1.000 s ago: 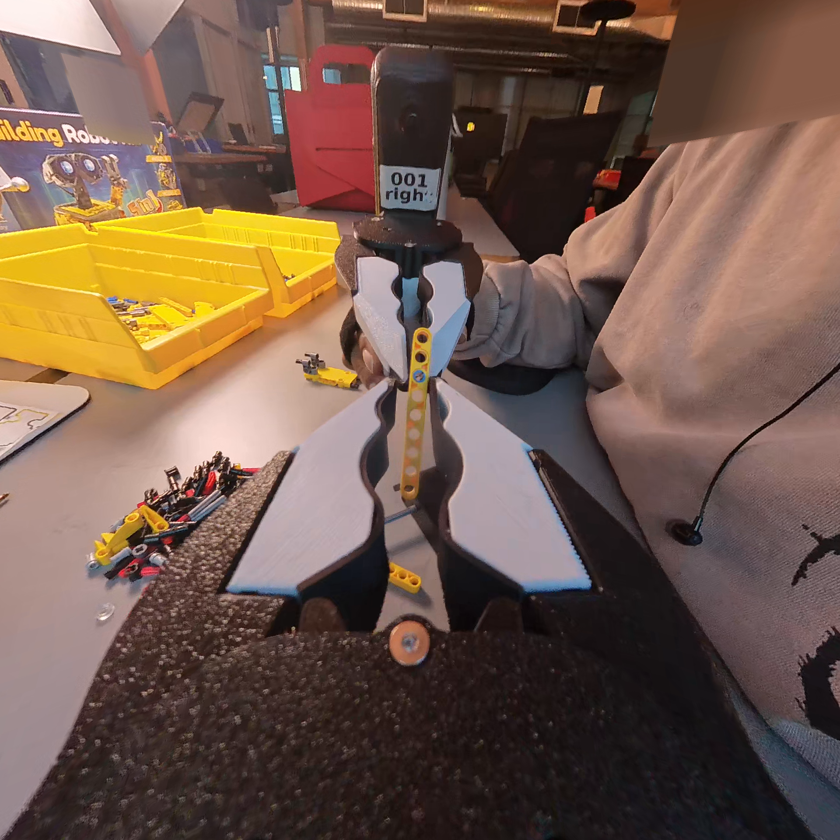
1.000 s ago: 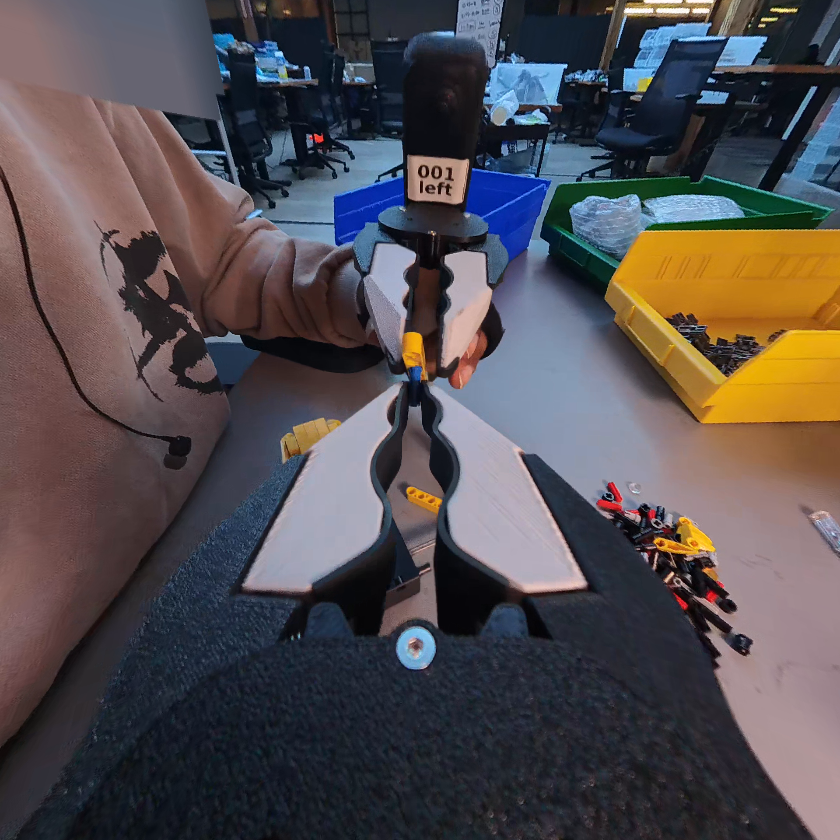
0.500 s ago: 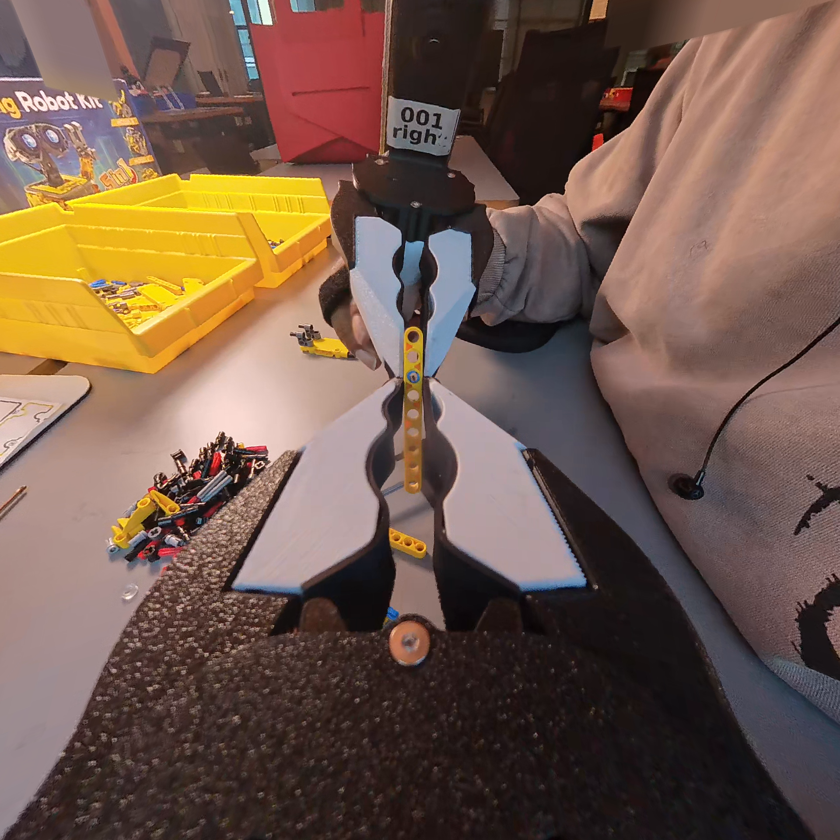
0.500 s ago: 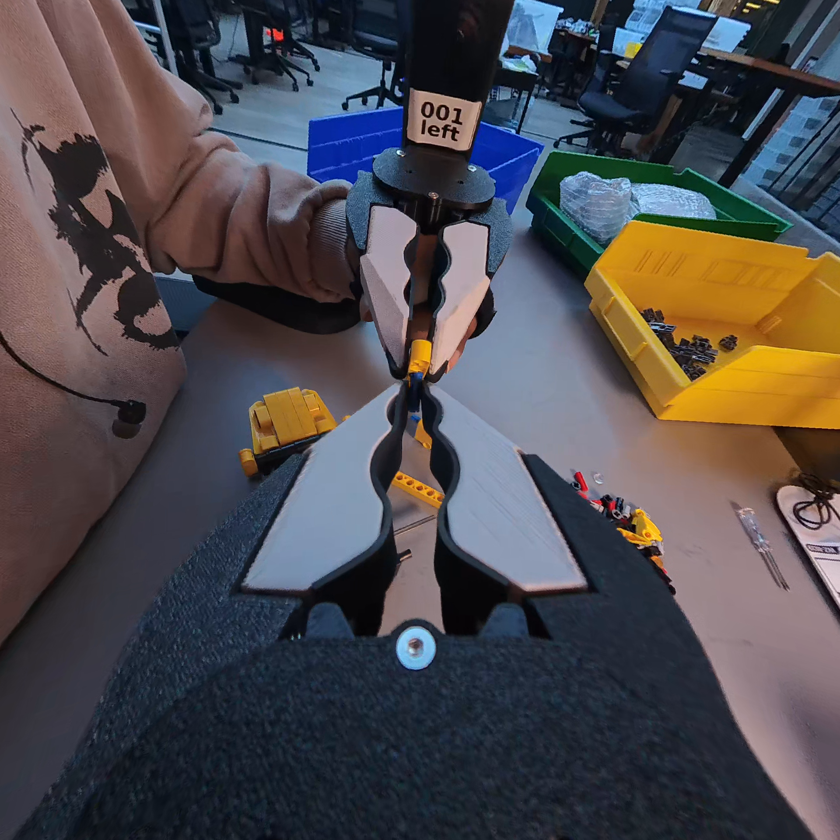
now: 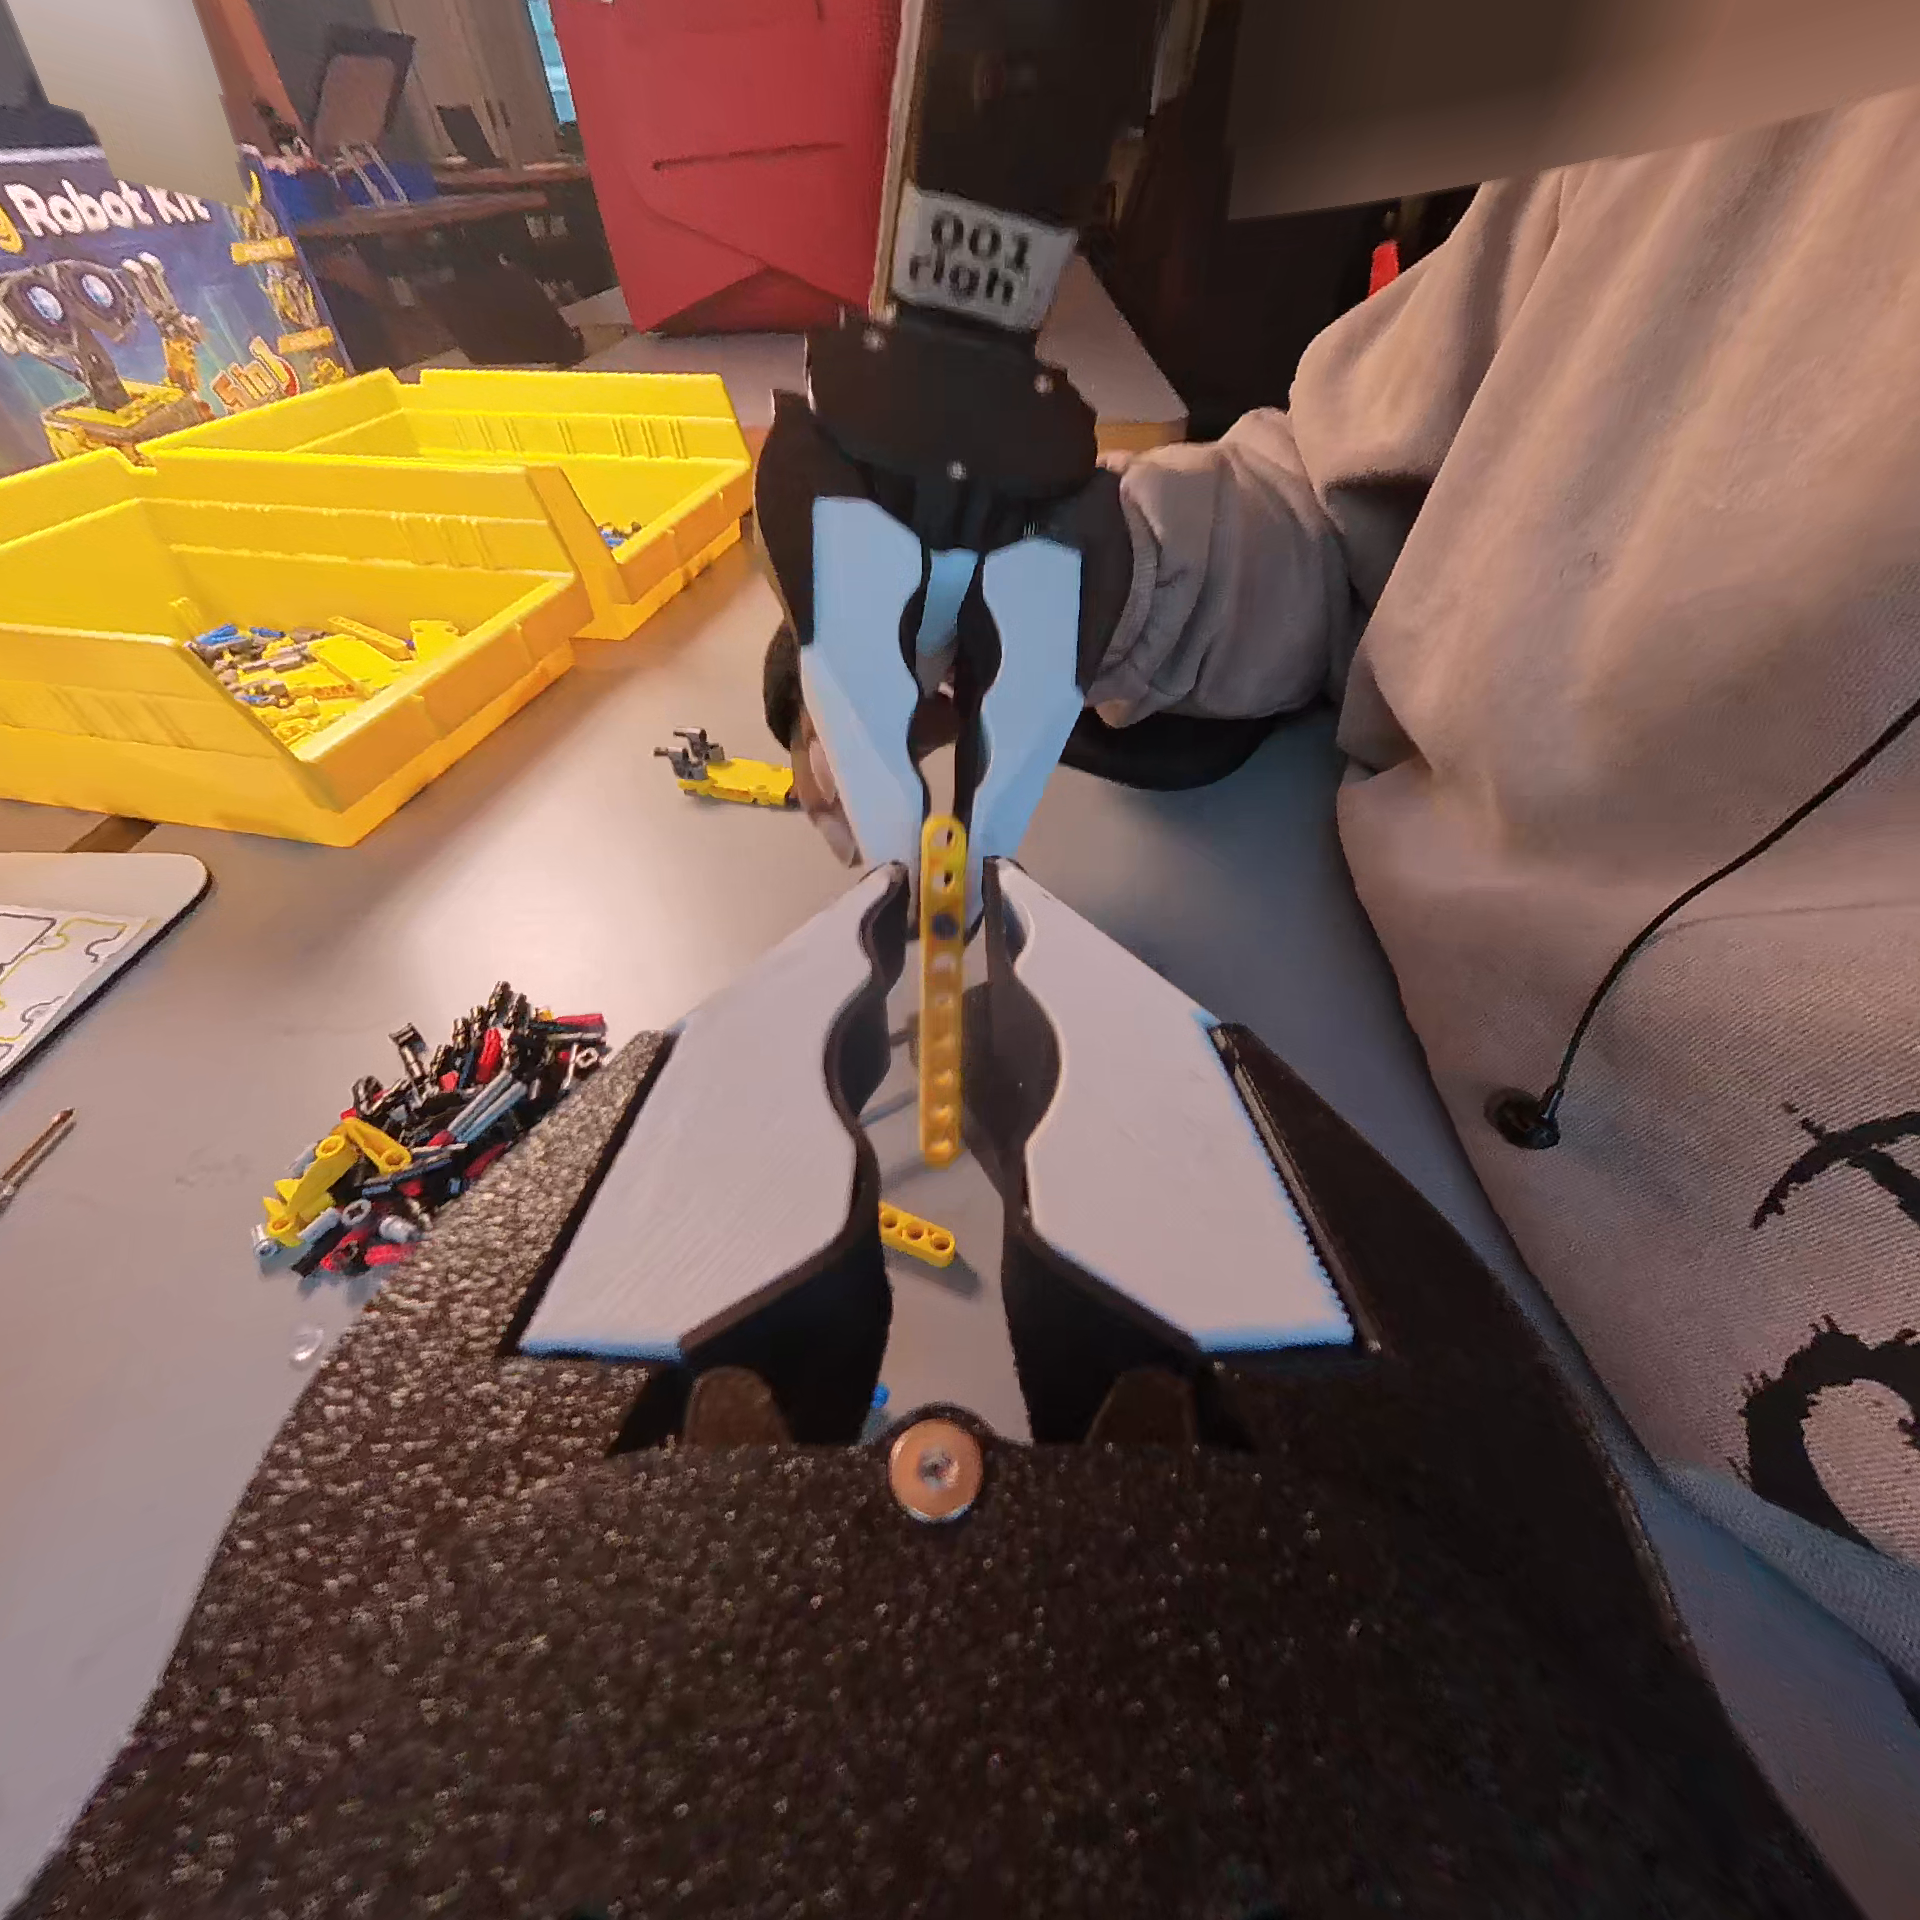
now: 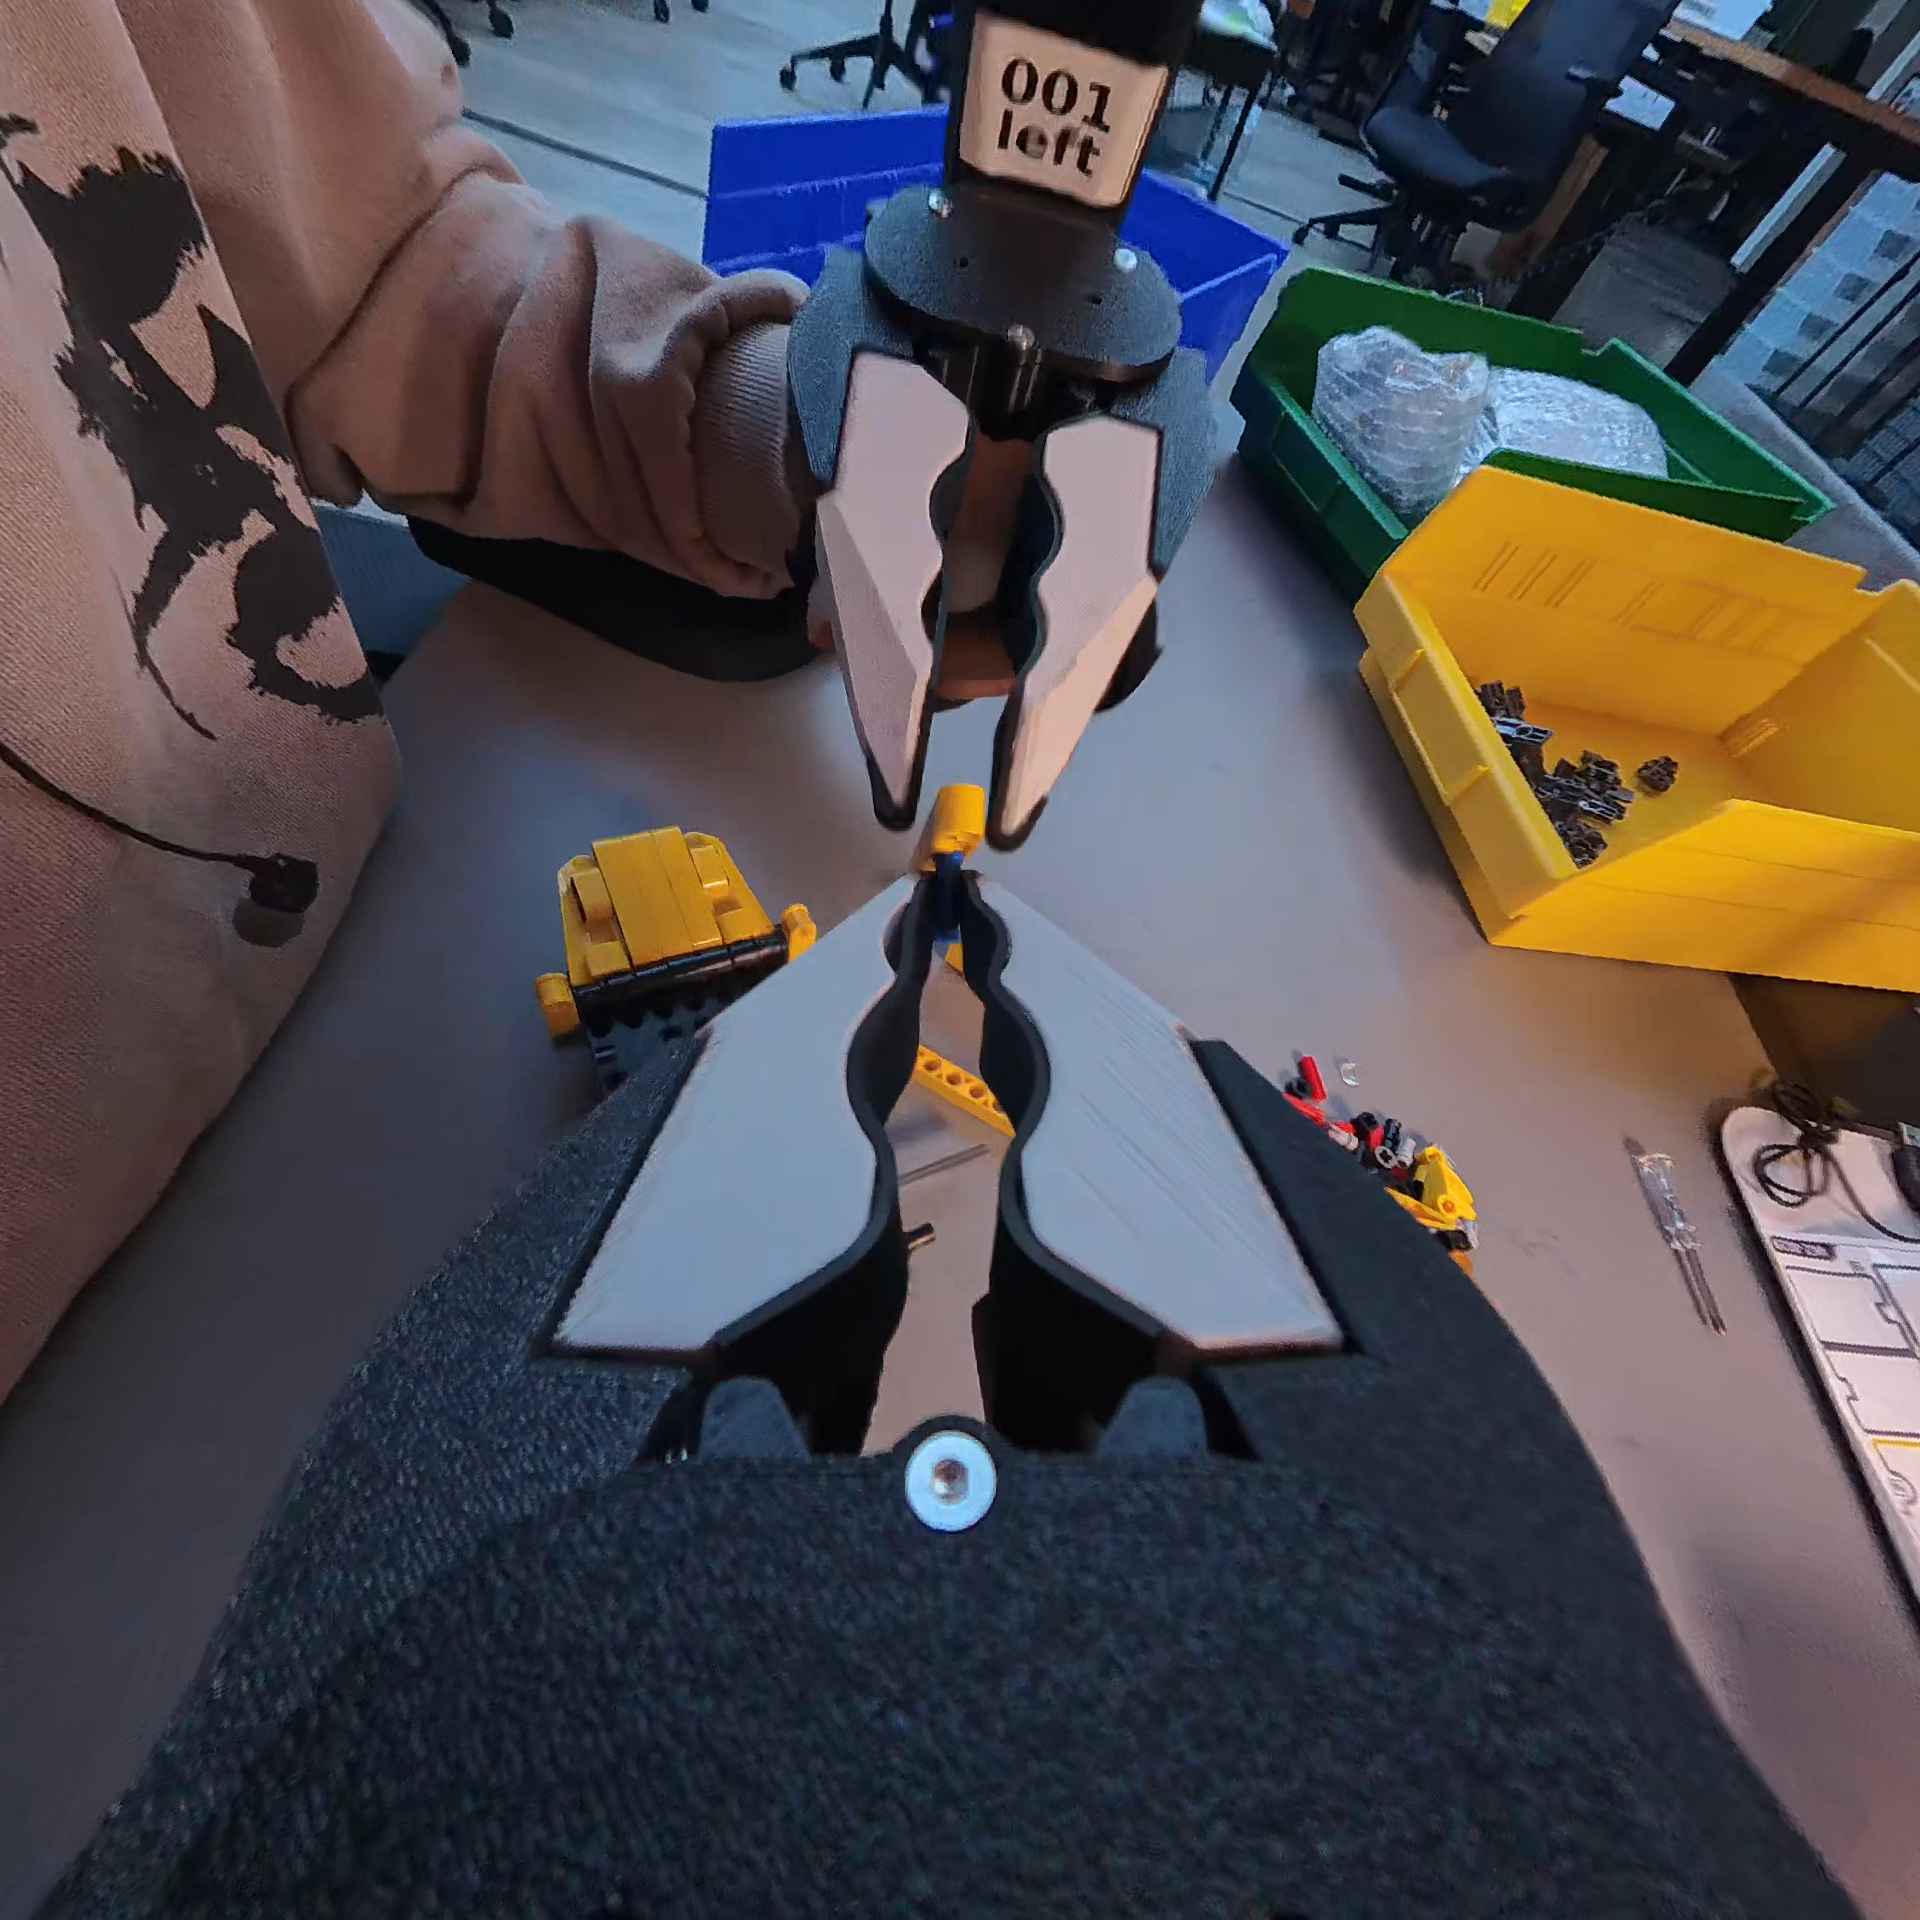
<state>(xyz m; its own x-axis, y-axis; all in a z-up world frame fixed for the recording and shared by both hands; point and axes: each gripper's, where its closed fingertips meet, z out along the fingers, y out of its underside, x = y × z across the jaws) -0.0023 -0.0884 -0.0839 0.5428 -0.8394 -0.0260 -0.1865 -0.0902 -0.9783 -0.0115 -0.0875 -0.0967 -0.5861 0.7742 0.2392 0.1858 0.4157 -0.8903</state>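
A long yellow beam with holes (image 5: 940, 1039) hangs upright between my two grippers, which face each other tip to tip above the grey table (image 5: 623, 914). A blue pin (image 5: 940, 923) sits in one of its upper holes. My right gripper (image 6: 940, 888) is shut on the blue pin (image 6: 941, 904); it also shows in the left wrist view (image 5: 935, 831). My left gripper (image 5: 943, 878) is slightly open, with its tips on either side of the beam's top end (image 6: 956, 816) and small gaps showing; it also shows in the right wrist view (image 6: 953, 826).
On the table lie a short yellow beam (image 5: 914, 1233), a yellow model vehicle (image 6: 655, 935), a pile of small parts (image 5: 436, 1122), a small assembly (image 5: 727, 774) and a screwdriver (image 6: 1678, 1236). Yellow bins (image 5: 291, 623), a green bin (image 6: 1538, 343) and a blue bin (image 6: 790, 187) stand around. Left tips and right tips are each some 25 cm from the small assembly (image 5: 727, 774).
My left gripper's jaws have parted from the beam's end. Both grippers have risen and drawn slightly apart; more of the table and the model vehicle now show in the right wrist view.
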